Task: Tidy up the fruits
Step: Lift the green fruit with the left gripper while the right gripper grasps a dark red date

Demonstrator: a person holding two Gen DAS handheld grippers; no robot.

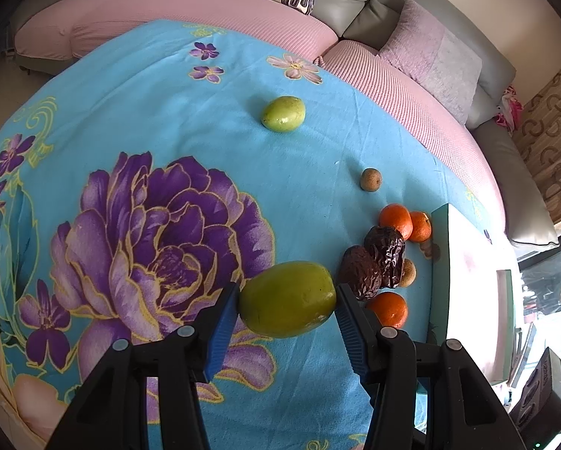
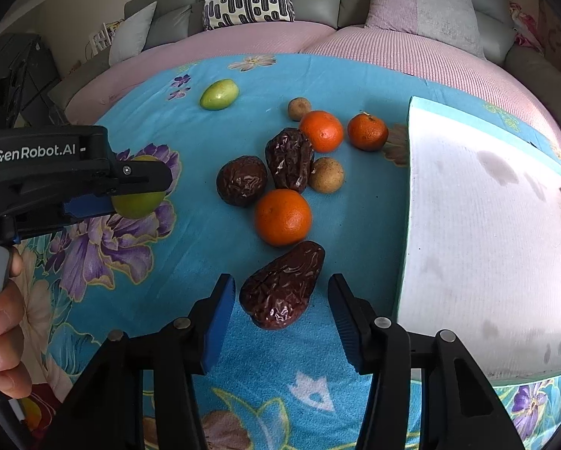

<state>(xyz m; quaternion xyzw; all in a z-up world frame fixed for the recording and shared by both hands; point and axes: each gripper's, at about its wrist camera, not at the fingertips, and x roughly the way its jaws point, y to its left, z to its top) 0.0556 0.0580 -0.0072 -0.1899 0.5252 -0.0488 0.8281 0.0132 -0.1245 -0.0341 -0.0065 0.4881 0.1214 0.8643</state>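
My left gripper [image 1: 288, 292] is shut on a green oval fruit [image 1: 286, 305], both blue pads pressing its ends above the blue floral cloth [image 1: 168, 93]. From the right wrist view that same left gripper [image 2: 141, 191] appears at the left with the green fruit [image 2: 134, 204] in it. My right gripper [image 2: 281, 283] is open, its fingers on either side of a wrinkled dark red date [image 2: 280, 292] lying on the cloth, with gaps on both sides. A second green fruit [image 2: 219, 94] lies farther back.
Three oranges [image 2: 283, 216], two more dates [image 2: 290, 159] and two small brown round fruits [image 2: 326, 174] cluster ahead. A white foam tray with a teal rim [image 2: 486, 243] lies on the right. A pink-covered sofa [image 2: 243, 41] runs behind. A person's hand [image 2: 3, 337] holds the left gripper's handle.
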